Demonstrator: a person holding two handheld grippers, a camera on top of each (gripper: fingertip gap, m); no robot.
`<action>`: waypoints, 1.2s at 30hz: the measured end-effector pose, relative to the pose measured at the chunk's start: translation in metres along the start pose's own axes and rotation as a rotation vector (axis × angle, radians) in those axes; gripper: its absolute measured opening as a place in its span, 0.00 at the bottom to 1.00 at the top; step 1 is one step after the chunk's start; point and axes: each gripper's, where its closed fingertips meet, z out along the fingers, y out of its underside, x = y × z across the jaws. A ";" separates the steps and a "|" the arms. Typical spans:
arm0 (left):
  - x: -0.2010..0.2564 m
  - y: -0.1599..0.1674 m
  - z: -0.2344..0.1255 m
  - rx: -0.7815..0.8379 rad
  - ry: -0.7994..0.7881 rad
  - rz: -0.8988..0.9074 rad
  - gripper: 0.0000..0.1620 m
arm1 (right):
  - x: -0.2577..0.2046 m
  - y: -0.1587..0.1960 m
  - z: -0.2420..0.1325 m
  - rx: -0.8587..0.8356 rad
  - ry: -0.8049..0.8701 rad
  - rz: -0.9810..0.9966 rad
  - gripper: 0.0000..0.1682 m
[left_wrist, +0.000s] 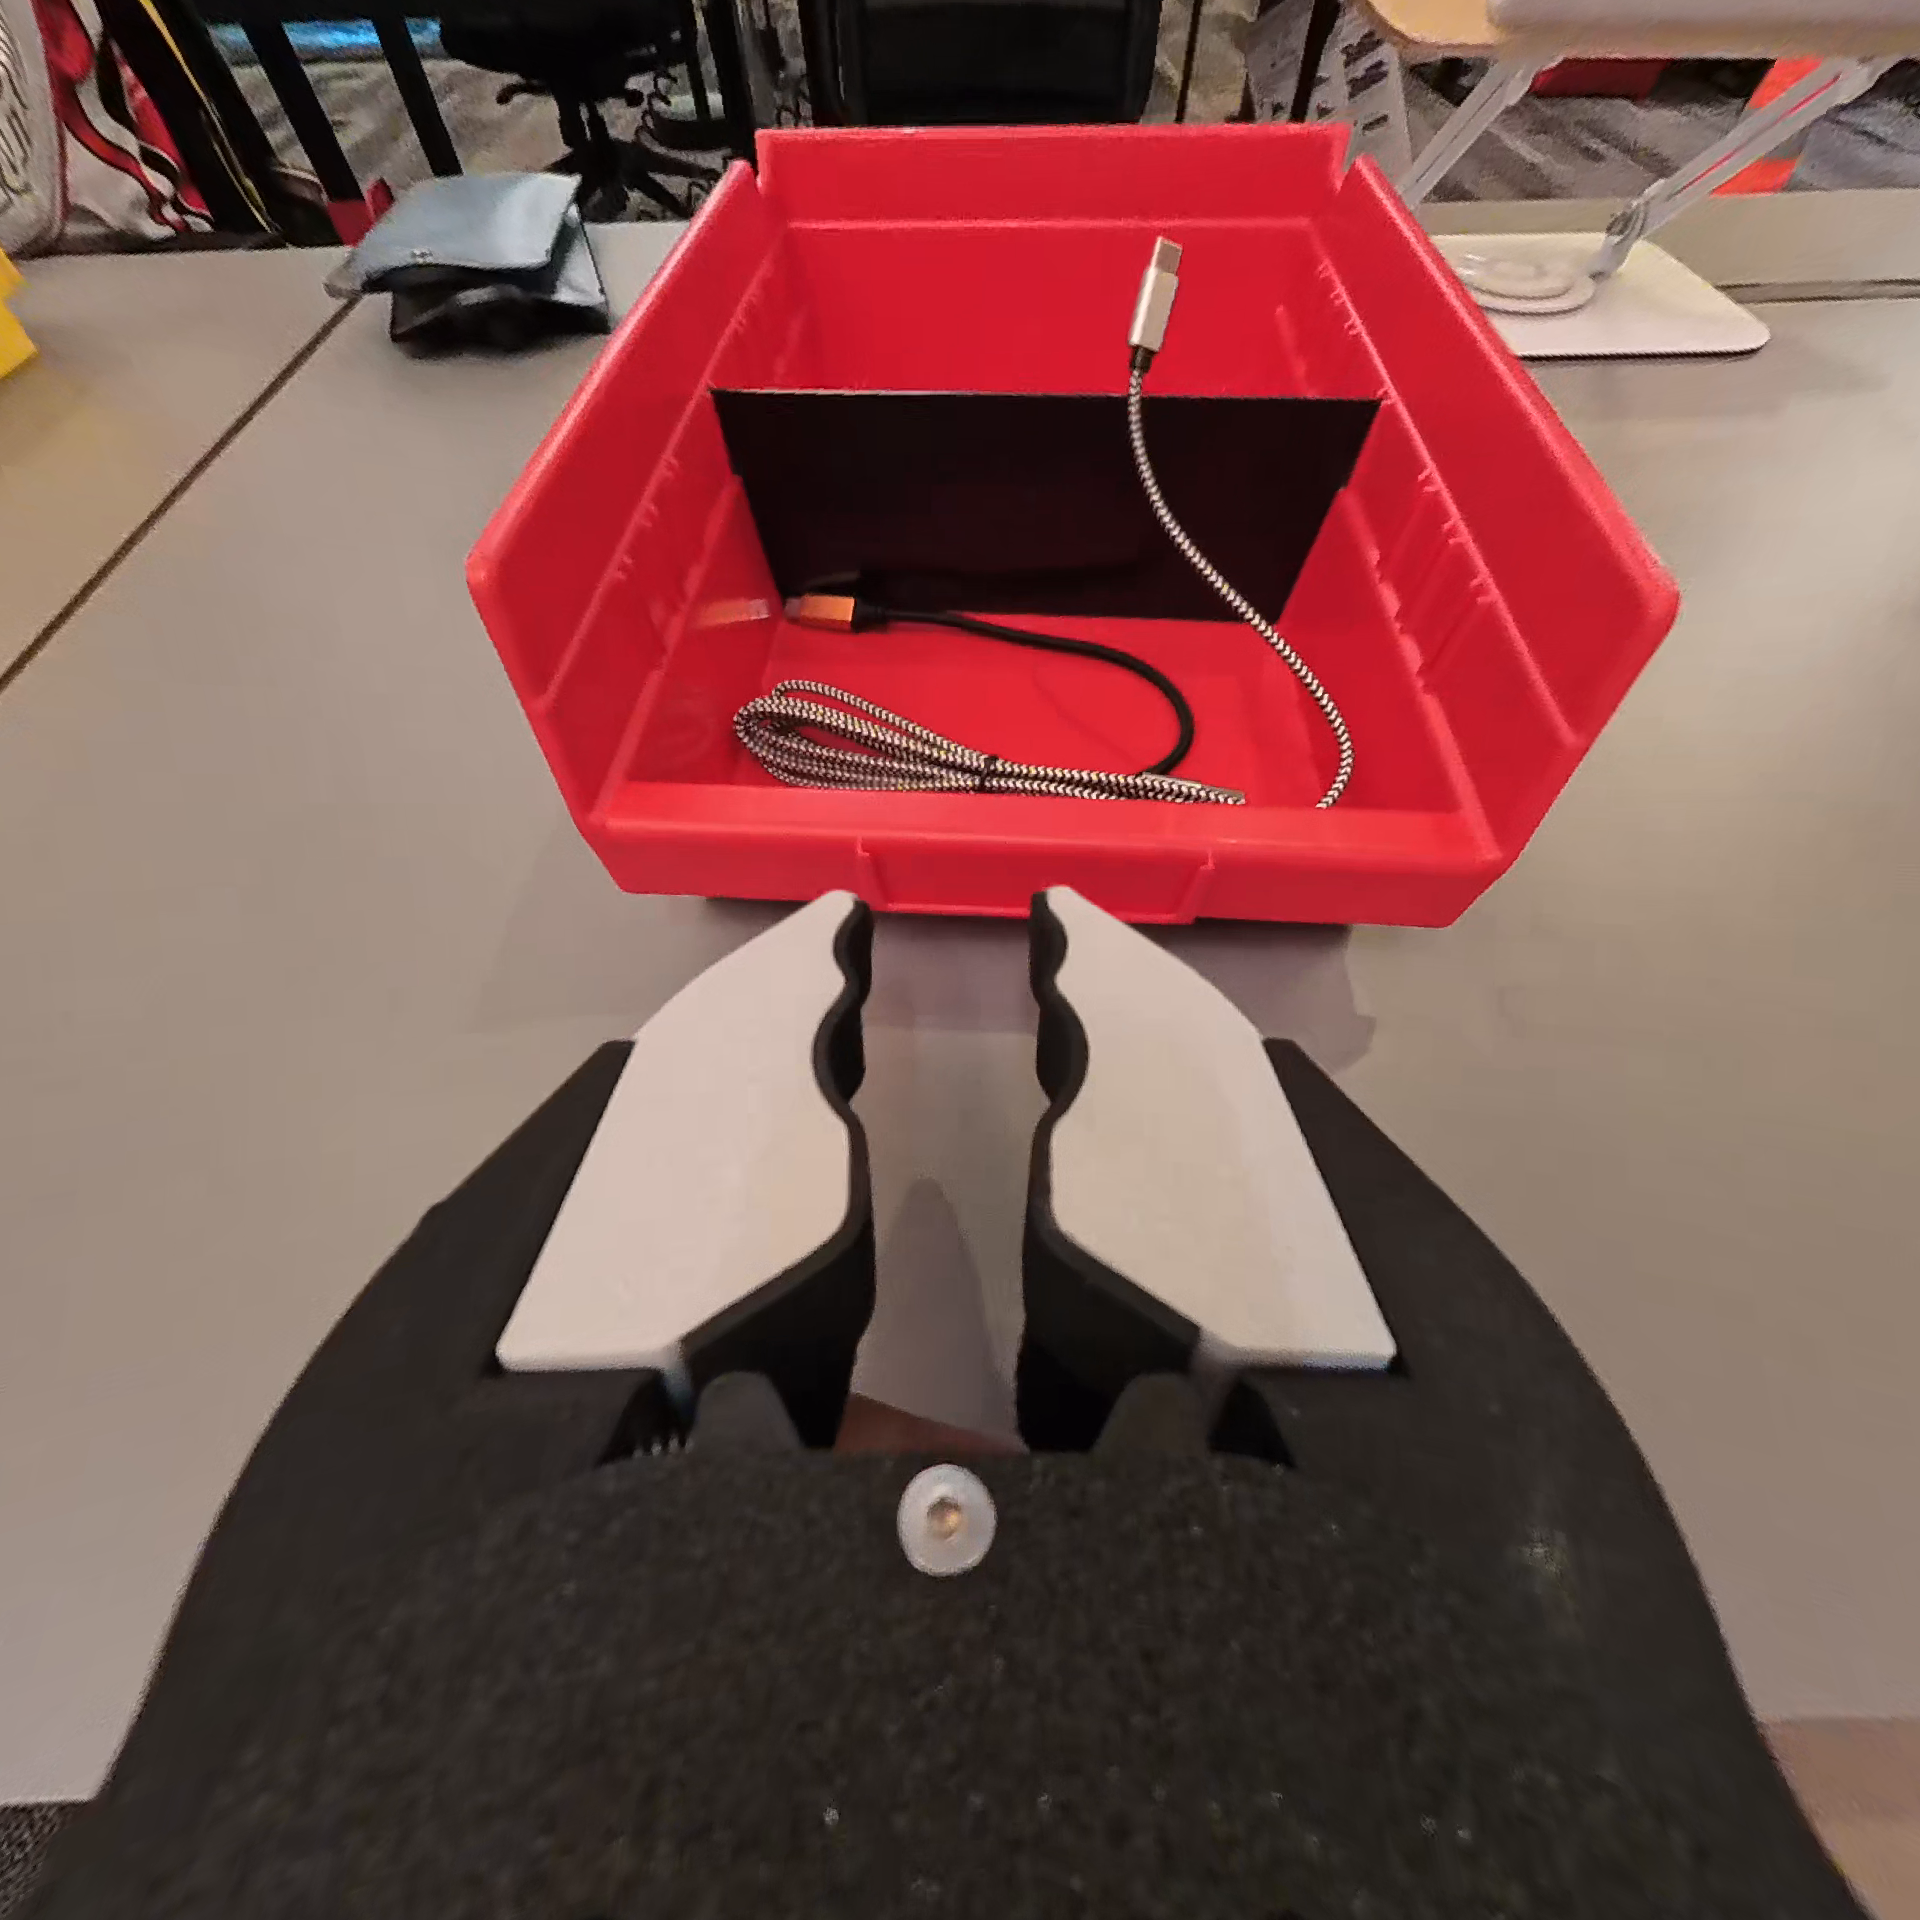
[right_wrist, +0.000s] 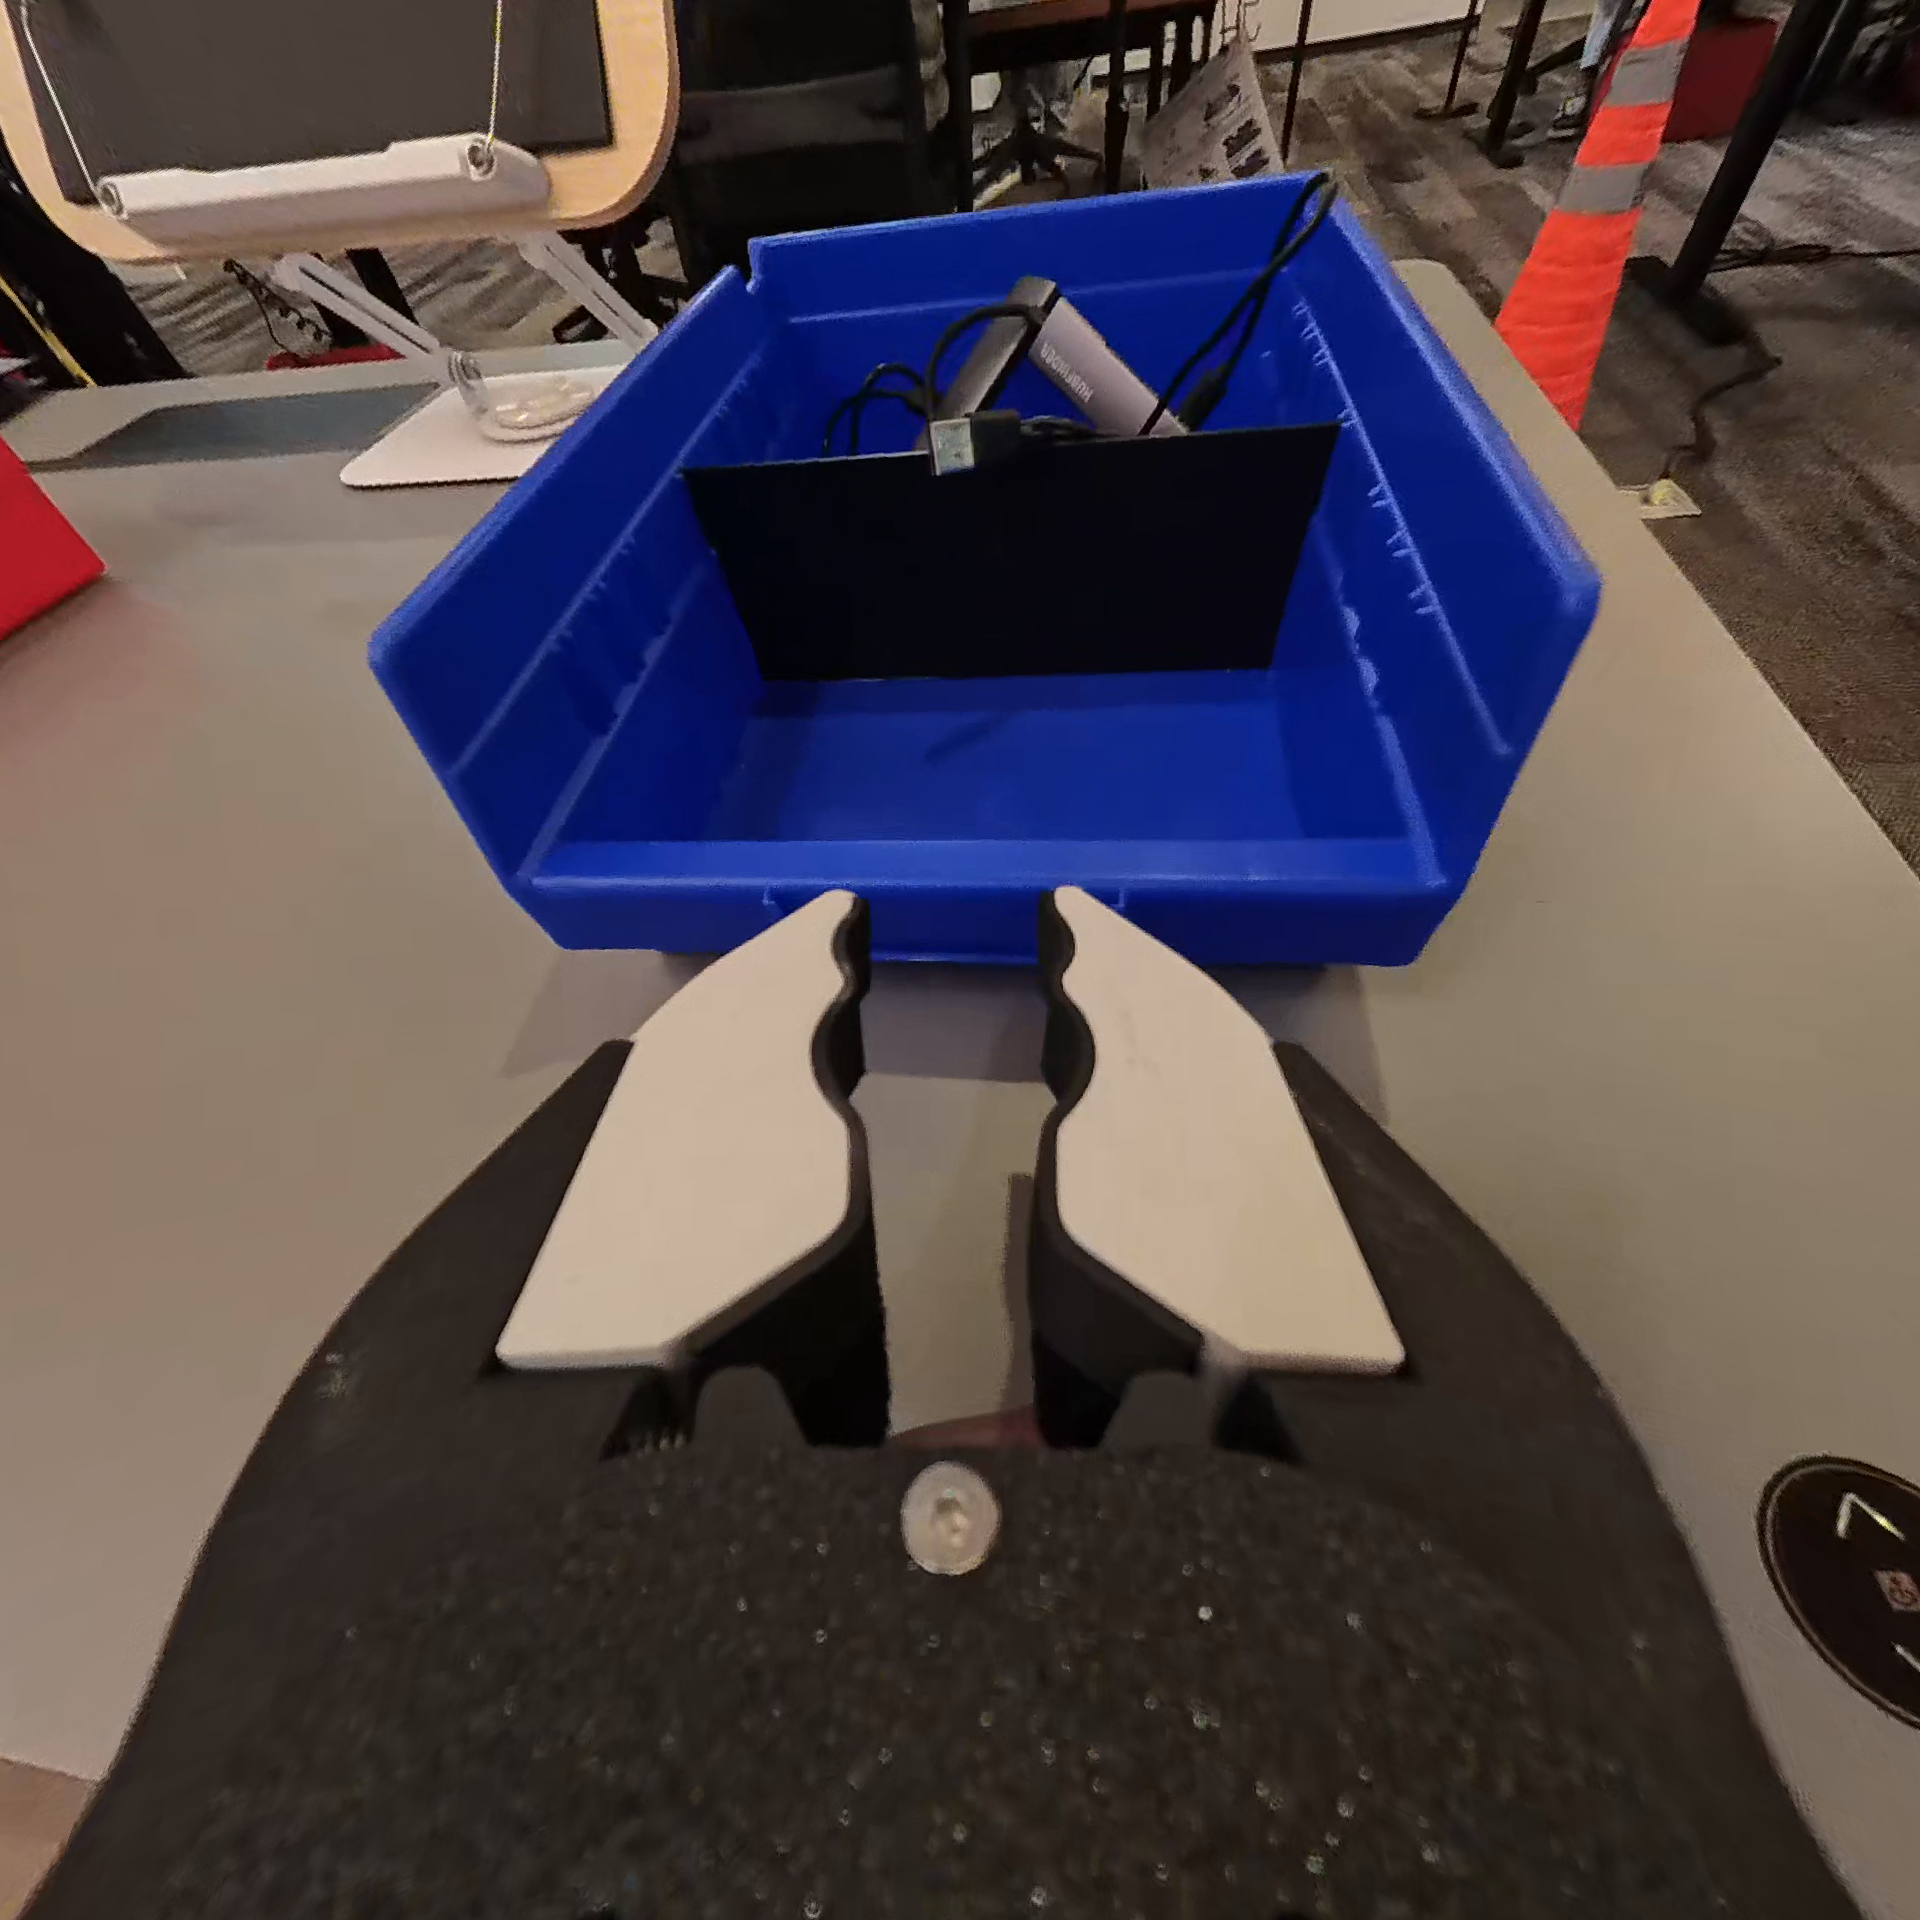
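Observation:
In the left wrist view a red bin (left_wrist: 1039, 847) stands on the grey table with a black divider (left_wrist: 935, 499) across it. In its near compartment lie a black-and-white braided cable (left_wrist: 883, 743) and a black cable with an orange plug (left_wrist: 1039, 639); the braided cable's silver plug (left_wrist: 1155, 296) leans over the divider. My left gripper (left_wrist: 945, 920) is open and empty just before the bin's front lip. In the right wrist view a blue bin (right_wrist: 977, 868) has a dark divider (right_wrist: 1008, 561); a grey hub with black cables (right_wrist: 1081, 364) sits behind it. My right gripper (right_wrist: 951, 920) is open and empty at its front lip.
A dark folded pouch (left_wrist: 478, 260) lies at the back left of the table. A white stand base (left_wrist: 1621, 301) sits at the back right. An orange cone (right_wrist: 1600, 208) stands on the floor beyond the table's right edge. A black round control (right_wrist: 1849, 1579) is set in the table. Some 65 cm of space lies between my two pairs of fingers. From the right gripper's tips to the black round control (right_wrist: 1849, 1579) is close to 15 cm.

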 end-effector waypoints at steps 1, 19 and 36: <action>0.002 0.001 0.001 -0.004 0.005 0.003 0.18 | 0.000 0.000 -0.001 -0.001 0.002 -0.002 0.18; 0.032 0.006 0.003 -0.051 0.139 -0.051 0.18 | -0.044 -0.016 0.003 0.062 -0.083 -0.182 0.25; 0.271 -0.017 -0.039 0.101 0.682 0.125 0.25 | -0.155 -0.024 0.007 0.054 -0.286 -0.160 0.32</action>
